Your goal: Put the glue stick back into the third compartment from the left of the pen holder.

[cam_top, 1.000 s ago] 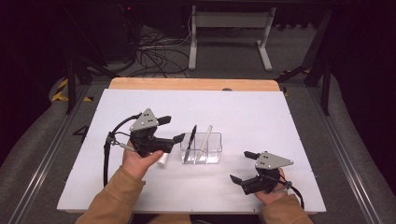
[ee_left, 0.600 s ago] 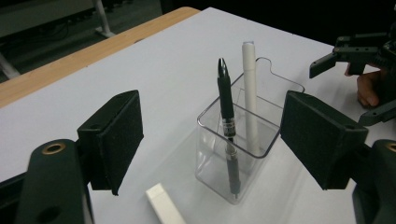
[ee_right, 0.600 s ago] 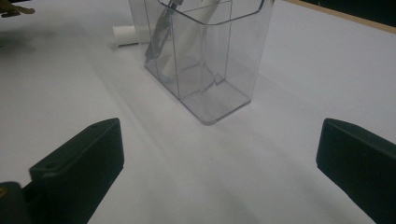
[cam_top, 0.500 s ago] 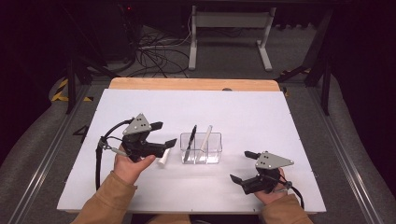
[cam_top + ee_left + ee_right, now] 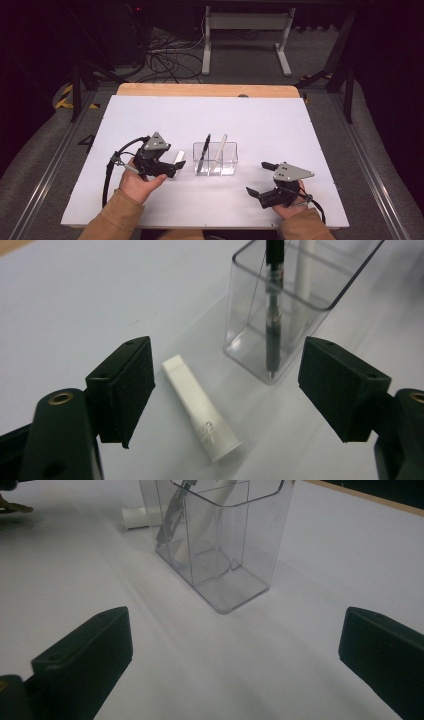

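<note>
A short white cap-like tube [image 5: 200, 407] lies flat on the white table between the jaws of my left gripper [image 5: 227, 385], which stands open, its pads clear of the tube on both sides. In the high view the left gripper [image 5: 172, 163] hovers low over the tube [image 5: 179, 155], just left of a clear plastic holder [image 5: 216, 159]. A black pen [image 5: 204, 150] and a white pen [image 5: 219, 149] lean inside the holder. My right gripper [image 5: 258, 178] rests open near the front right, its jaws wide and empty [image 5: 235, 645], facing the holder [image 5: 225, 545].
The white table top [image 5: 280, 125] has a wooden strip [image 5: 205, 90] along its far edge. Beyond it are a stand's legs and cables on the dark floor. Metal rails run along both sides of the table.
My left gripper has sunk toward the table and drawn back a little, so the white tube now lies between its jaws. The right gripper has stayed put.
</note>
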